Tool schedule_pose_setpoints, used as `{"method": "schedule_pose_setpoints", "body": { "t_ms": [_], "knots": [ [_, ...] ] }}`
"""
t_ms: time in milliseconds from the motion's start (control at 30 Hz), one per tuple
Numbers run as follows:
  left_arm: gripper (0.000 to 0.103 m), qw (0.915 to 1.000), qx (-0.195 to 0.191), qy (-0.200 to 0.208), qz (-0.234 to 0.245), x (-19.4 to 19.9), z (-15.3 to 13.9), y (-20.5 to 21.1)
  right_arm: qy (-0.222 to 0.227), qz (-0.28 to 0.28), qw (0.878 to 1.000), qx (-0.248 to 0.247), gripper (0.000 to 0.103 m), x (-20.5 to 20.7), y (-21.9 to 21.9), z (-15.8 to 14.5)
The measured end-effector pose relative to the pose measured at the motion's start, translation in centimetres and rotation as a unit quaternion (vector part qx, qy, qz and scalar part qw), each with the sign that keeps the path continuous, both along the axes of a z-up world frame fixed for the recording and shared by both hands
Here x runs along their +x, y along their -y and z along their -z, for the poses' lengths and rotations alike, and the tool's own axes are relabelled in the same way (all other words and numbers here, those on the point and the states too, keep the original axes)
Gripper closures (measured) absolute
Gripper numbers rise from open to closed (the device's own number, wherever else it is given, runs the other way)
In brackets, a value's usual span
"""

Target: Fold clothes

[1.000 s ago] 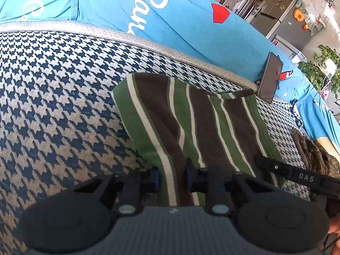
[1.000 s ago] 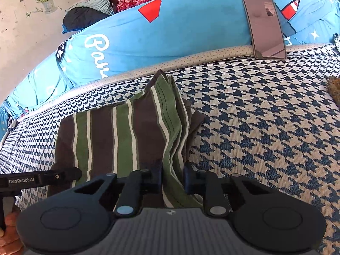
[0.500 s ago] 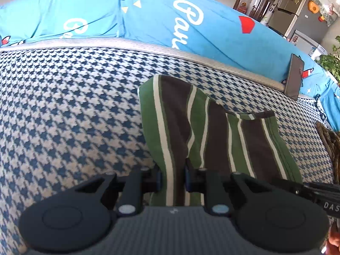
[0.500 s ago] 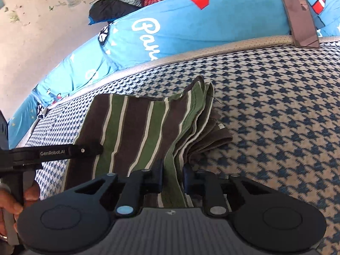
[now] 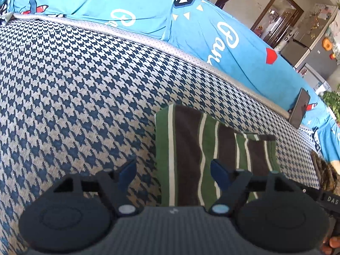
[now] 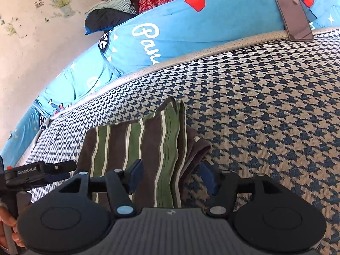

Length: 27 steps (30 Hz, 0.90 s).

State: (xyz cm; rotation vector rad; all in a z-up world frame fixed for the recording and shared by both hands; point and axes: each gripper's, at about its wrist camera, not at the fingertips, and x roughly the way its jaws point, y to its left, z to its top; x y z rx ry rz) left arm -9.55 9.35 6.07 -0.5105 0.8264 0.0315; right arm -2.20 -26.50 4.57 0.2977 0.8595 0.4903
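Lying folded on the houndstooth cover (image 5: 85, 89), the striped cloth (image 5: 204, 148) sits in the lower middle of the left wrist view, its green, brown and white bands running up the frame and its near edge hidden behind the tool body. The left gripper (image 5: 173, 170) has its jaws opening, spread wide over the cloth's left edge, with one blue pad (image 5: 127, 171) over bare cover and the other over the stripes; neither presses on the fabric. In the right wrist view the same cloth (image 6: 136, 146) fills the lower centre, its stacked layers showing along the right-hand edge, where a brown flap pokes out beneath. The right gripper (image 6: 170, 175) is also opening, its pads standing either side of that layered edge without pinching it. A blue printed cushion (image 6: 191, 27) runs along the top of both views, and a phone (image 6: 293, 14) leans against it at the upper right. A hand (image 6: 6, 229) holds the other tool at the lower left.
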Motion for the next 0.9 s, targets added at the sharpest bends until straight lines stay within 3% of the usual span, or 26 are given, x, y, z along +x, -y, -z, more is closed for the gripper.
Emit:
{"method": "schedule_pose_setpoints", "body": {
  "t_ms": [167,367,433,567,633,700,800,900],
  "knots": [
    [0.023,0.9995,-0.03,-0.006,0.0,2.2,1.4,-0.2,-0.038,0.027,0.999,0.001,0.036,2.6,-0.7,1.7],
    [0.016,0.9986,-0.042,-0.016,0.027,4.2,2.9,0.3,-0.012,0.012,1.0,-0.019,0.032,3.8,-2.5,1.9],
    [0.012,0.9987,-0.038,-0.012,0.033,4.8,3.2,0.7,-0.007,0.009,1.0,-0.025,0.035,4.0,-3.0,1.9],
    [0.009,0.9986,-0.027,-0.006,0.045,5.9,3.4,1.5,-0.001,-0.004,0.999,-0.038,0.049,4.7,-3.9,1.9],
    [0.025,0.9987,-0.019,-0.004,0.047,6.1,3.4,1.9,0.0,-0.005,0.999,-0.04,0.056,4.9,-4.2,1.9],
    [0.051,0.999,-0.009,-0.006,0.043,6.2,3.4,2.1,-0.001,-0.005,0.999,-0.036,0.067,5.1,-4.3,2.0],
    [0.075,0.9994,0.006,-0.008,0.034,6.0,3.2,2.4,0.005,-0.014,0.999,-0.038,0.076,5.0,-4.7,1.9],
    [0.083,0.9985,0.04,0.01,0.035,5.3,1.9,3.0,0.018,-0.018,0.998,-0.049,0.079,4.7,-5.2,1.4]
  ]
}}
